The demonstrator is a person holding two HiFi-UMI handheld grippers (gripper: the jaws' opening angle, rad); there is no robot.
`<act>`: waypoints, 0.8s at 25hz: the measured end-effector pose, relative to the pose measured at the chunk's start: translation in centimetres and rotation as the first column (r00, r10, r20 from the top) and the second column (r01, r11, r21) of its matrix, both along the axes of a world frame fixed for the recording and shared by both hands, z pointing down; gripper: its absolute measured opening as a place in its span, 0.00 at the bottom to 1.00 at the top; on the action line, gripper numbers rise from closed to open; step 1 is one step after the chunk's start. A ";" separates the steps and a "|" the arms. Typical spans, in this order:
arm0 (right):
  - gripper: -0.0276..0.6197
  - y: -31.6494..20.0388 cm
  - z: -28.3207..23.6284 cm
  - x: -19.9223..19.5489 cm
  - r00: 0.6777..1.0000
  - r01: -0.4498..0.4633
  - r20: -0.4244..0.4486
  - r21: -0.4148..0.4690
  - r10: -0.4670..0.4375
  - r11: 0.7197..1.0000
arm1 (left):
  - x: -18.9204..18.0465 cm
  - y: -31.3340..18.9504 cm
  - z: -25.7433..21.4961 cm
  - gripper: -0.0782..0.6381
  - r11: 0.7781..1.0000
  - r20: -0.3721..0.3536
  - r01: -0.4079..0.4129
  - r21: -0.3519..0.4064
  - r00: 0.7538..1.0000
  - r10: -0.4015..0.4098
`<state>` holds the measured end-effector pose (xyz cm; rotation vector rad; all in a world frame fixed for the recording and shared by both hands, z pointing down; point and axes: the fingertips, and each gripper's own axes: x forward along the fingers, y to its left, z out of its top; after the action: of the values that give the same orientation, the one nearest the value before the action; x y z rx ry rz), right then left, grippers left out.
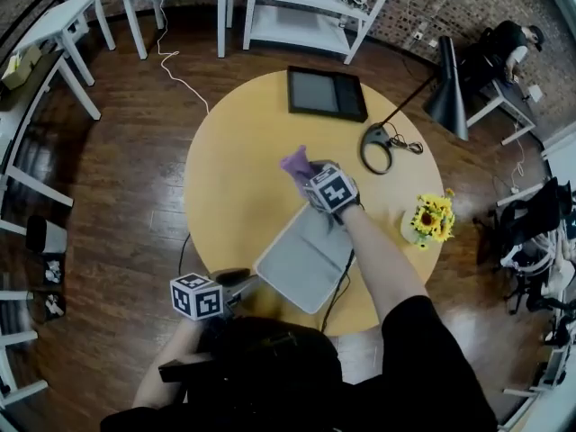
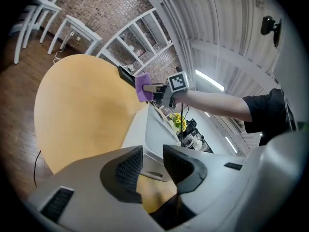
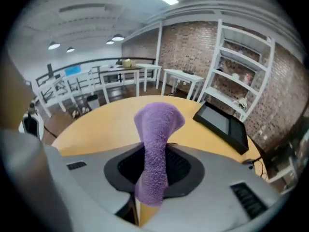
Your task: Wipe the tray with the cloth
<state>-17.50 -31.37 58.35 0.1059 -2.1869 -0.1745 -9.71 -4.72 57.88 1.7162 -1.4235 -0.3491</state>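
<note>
So the right arm (image 1: 382,273) comes out of a black sleeve at the bottom right and stretches bare across the tray (image 1: 301,264), with the wrist tipped so the right gripper (image 1: 311,176) aims steeply down at the table (image 1: 238,169) just past the tray's far corner. Its jaws are clamped on the cloth (image 3: 155,144), a purple terry one. It's pinched about midway, with the top flopping over above the jaws and a short tail hanging below. Can't tell if the cloth touches the table. The left hand sits low by the near edge of the table, with the left gripper (image 2: 153,161) close to level and pointing along the tray toward the other arm. Its jaws are spread wide, with the tray's near rim sitting in the gap, and I don't see the pads squeezing it. The tray is grey and lies flat on the near half of the yellow table. Each gripper carries 1 cube (image 1: 196,296) with black-and-white square markers. Further back are a black screen (image 1: 326,92) and some sunflowers (image 1: 432,217) off to the right.
</note>
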 end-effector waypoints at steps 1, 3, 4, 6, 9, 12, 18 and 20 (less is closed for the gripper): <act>0.19 0.7 0.7 -0.3 0.997 0.060 -0.046 0.030 -0.059 0.998 | 0.3 0.1 0.1 0.28 1.000 -0.006 0.017 -0.005 1.000 -0.017; 0.19 2.7 2.2 -0.6 0.975 0.172 -0.149 0.021 -0.167 0.985 | 1.0 0.3 0.5 0.28 0.999 -0.016 0.041 -0.016 0.999 -0.041; 0.19 3.6 3.4 -0.1 0.954 0.203 -0.224 -0.014 -0.201 0.979 | 1.3 0.3 0.6 0.28 0.999 -0.019 0.050 -0.021 0.999 -0.051; 0.19 4.9 5.8 1.8 0.889 0.217 -0.390 -0.098 -0.238 0.971 | 1.9 0.2 0.8 0.28 0.997 -0.012 0.067 -0.029 0.998 -0.068; 0.19 6.0 7.0 2.5 0.839 0.209 -0.484 -0.137 -0.250 0.968 | 2.2 -0.2 0.7 0.28 0.995 0.028 0.096 -0.034 0.995 -0.095; 0.19 6.5 6.8 2.0 0.831 0.227 -0.494 -0.118 -0.255 0.967 | 2.1 -0.5 0.7 0.28 0.993 0.061 0.115 -0.034 0.992 -0.113; 0.19 9.1 6.3 2.9 0.800 0.344 -0.472 -0.147 -0.371 0.927 | 2.3 0.2 1.0 0.28 0.989 0.068 0.145 -0.039 0.988 -0.142; 0.19 10.5 6.5 3.2 0.781 0.351 -0.487 -0.176 -0.391 0.920 | 2.2 0.8 1.1 0.28 0.987 0.060 0.159 -0.040 0.986 -0.156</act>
<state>-14.27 -20.84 64.80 -0.3856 -1.6476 -0.3049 -7.53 -3.91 59.00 1.5934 -1.6020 -0.3542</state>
